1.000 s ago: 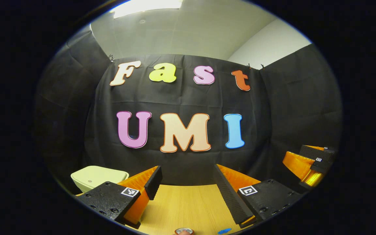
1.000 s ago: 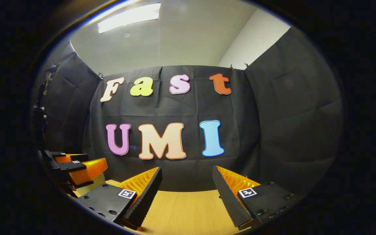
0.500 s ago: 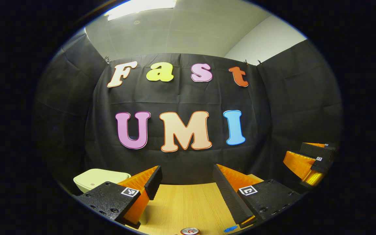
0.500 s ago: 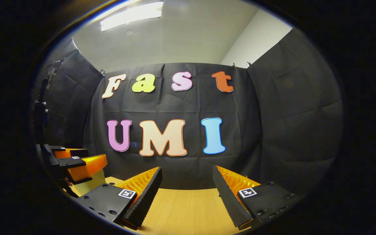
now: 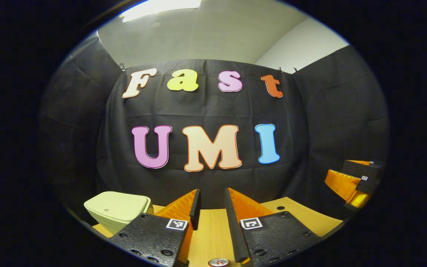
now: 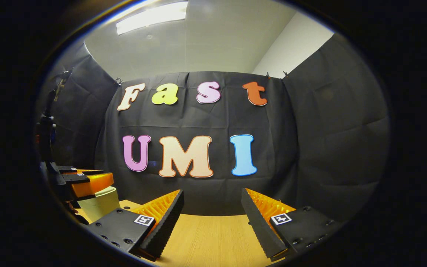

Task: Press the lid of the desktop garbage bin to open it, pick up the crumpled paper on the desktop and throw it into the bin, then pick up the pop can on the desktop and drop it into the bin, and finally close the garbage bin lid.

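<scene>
A: Where is the garbage bin point(image 5: 119, 208) relative to the left gripper point(image 5: 212, 204)?

B: In the left gripper view it sits on the wooden desktop point(image 5: 302, 218), to the left of the fingers and a little farther off, lid down. It is outside the gap, near the left finger but apart from it.

A: And those fingers?

B: Drawn close together, with a narrow slot between them and nothing in it. The pop can point(image 5: 219, 262) shows as a silver top at the very bottom edge, near side, just below the slot (only its rim is visible).

A: The right gripper point(image 6: 212, 206)?

B: In the right gripper view its fingers stand wide apart over bare wood, holding nothing. The bin point(image 6: 100, 204) appears far to the left there, with the left gripper point(image 6: 87, 181) above it; whether they touch, I cannot tell.

A: Can you see the right gripper from the other side?

B: Yes, in the left gripper view it sits at the far right edge point(image 5: 358, 183), well apart from the bin.

A: The crumpled paper?

B: I cannot place it.
</scene>
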Demonstrator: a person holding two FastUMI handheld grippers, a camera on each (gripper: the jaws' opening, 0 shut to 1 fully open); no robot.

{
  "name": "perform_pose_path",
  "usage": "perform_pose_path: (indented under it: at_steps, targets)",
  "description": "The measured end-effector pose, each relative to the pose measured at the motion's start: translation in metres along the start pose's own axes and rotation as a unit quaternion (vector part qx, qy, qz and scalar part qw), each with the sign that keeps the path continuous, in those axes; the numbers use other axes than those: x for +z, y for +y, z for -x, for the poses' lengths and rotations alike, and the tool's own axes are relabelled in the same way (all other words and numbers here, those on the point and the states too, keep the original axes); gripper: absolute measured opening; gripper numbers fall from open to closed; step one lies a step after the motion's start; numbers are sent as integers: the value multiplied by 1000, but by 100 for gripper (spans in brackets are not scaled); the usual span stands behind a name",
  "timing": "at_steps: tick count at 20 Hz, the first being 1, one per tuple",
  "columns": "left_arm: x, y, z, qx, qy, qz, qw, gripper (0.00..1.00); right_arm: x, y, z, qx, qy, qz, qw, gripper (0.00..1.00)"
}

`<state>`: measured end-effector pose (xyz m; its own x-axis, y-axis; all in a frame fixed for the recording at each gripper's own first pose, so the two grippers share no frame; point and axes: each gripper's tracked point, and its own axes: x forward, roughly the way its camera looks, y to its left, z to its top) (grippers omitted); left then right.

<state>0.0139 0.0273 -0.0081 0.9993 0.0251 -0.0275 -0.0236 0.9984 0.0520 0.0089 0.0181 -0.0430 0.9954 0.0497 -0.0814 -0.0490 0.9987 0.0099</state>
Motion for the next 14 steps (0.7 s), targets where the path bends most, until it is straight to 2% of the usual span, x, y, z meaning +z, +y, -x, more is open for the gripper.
perform_pose_path:
  at_steps: [3, 4, 5, 14]
  targets:
    - [0, 21, 2, 28, -3, -3, 1000, 16, -1, 8, 0, 6, 0, 1, 1000, 99]
    - [2, 28, 3, 39, -7, -4, 999, 5, 0, 10, -1, 8, 0, 1, 1000, 98]
    - [2, 35, 4, 49, -8, -5, 999, 0, -1, 13, -1, 9, 0, 0, 1000, 98]
    - [-6, 95, 16, 97, 7, -13, 995, 0, -5, 49, -5, 31, 2, -9, 999, 98]
